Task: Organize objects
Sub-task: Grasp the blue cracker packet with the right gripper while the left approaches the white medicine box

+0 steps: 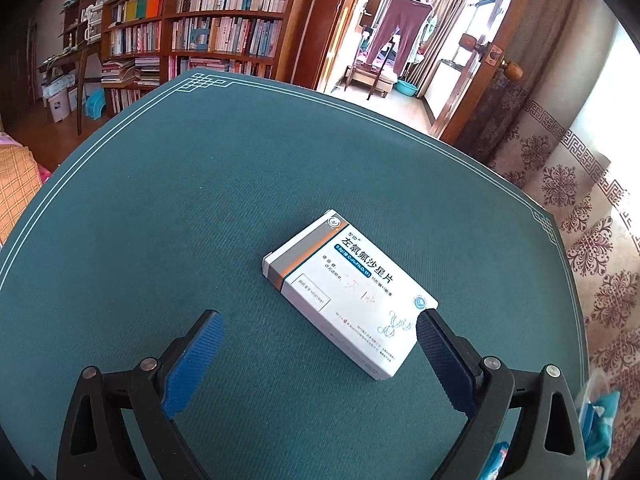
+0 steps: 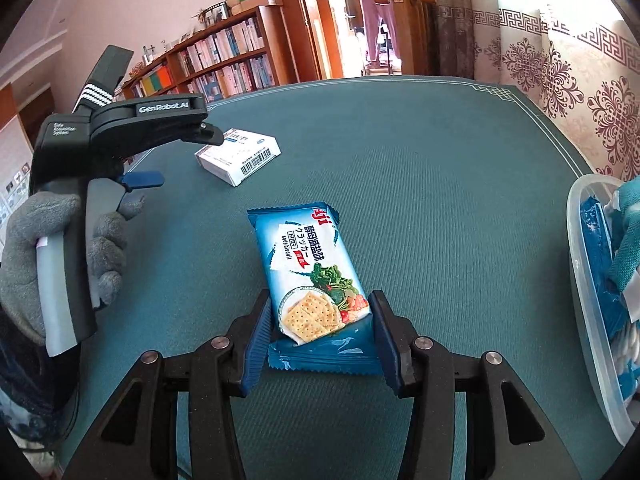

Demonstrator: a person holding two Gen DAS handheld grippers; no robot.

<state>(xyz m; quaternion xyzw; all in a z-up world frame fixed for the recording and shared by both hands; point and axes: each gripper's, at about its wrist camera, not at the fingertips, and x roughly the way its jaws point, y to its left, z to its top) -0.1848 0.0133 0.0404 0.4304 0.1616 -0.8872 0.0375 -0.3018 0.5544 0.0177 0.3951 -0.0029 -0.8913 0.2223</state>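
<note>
A medicine box [image 1: 344, 292] lies flat on the bench [image 1: 160, 220], its near corner between the wide-set pads of the left tool [image 1: 320, 356]. Seen from the right wrist, a cracker packet [image 2: 312, 280] lies in front of the box, its near end between the pads of the right tool [image 2: 320, 340]. A tub [image 2: 592, 300] holding packets sits at the bench's right edge, well apart from both. Bookshelves [image 1: 208, 28] stand behind the bench.
</note>
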